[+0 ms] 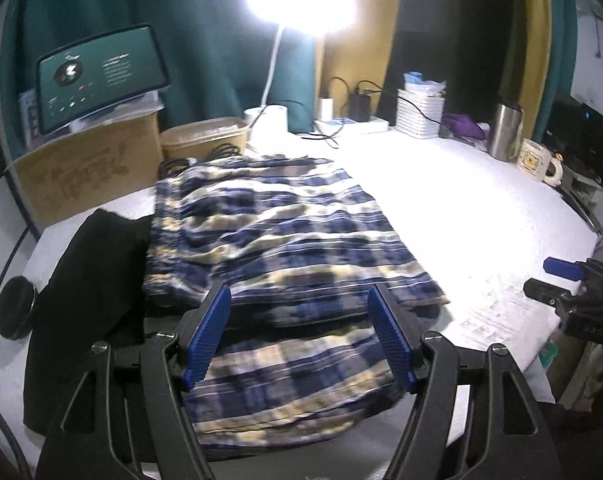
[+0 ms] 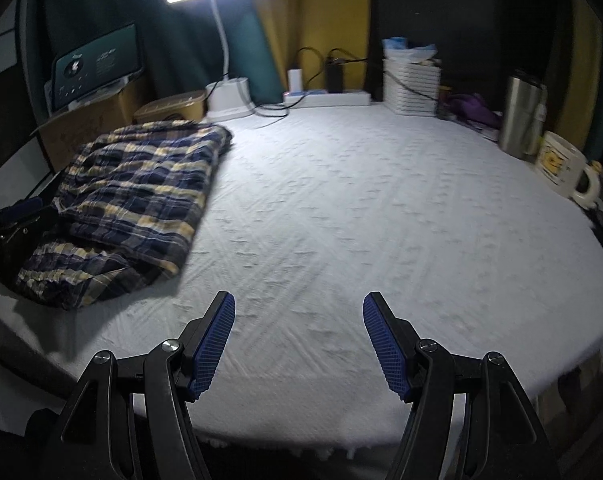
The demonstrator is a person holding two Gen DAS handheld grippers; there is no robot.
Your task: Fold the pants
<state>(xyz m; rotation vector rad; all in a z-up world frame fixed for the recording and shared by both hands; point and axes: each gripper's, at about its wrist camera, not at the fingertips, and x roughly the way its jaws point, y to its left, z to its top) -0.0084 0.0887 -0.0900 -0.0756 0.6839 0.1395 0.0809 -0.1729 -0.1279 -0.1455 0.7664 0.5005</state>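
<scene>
Blue, white and yellow plaid pants point(image 1: 269, 248) lie folded in layers on the white table cover point(image 1: 461, 216), toward its left side. My left gripper point(image 1: 299, 298) hovers open above their near end, nothing between its blue pads. In the right wrist view the same pants point(image 2: 137, 196) lie at the left, and my right gripper point(image 2: 299, 306) stands open over bare cover, well to the right of them. The right gripper point(image 1: 557, 276) also shows at the right edge of the left wrist view. The left gripper's dark body point(image 2: 17, 224) sits beside the pants.
A black cloth point(image 1: 89, 300) lies left of the pants. A cardboard box point(image 1: 89, 176), a tan tub point(image 1: 205, 136), a lit desk lamp point(image 1: 269, 120), a power strip point(image 2: 325, 98), a white basket point(image 1: 419, 114), a steel tumbler point(image 1: 505, 132) and a mug point(image 1: 539, 162) line the back and right edges.
</scene>
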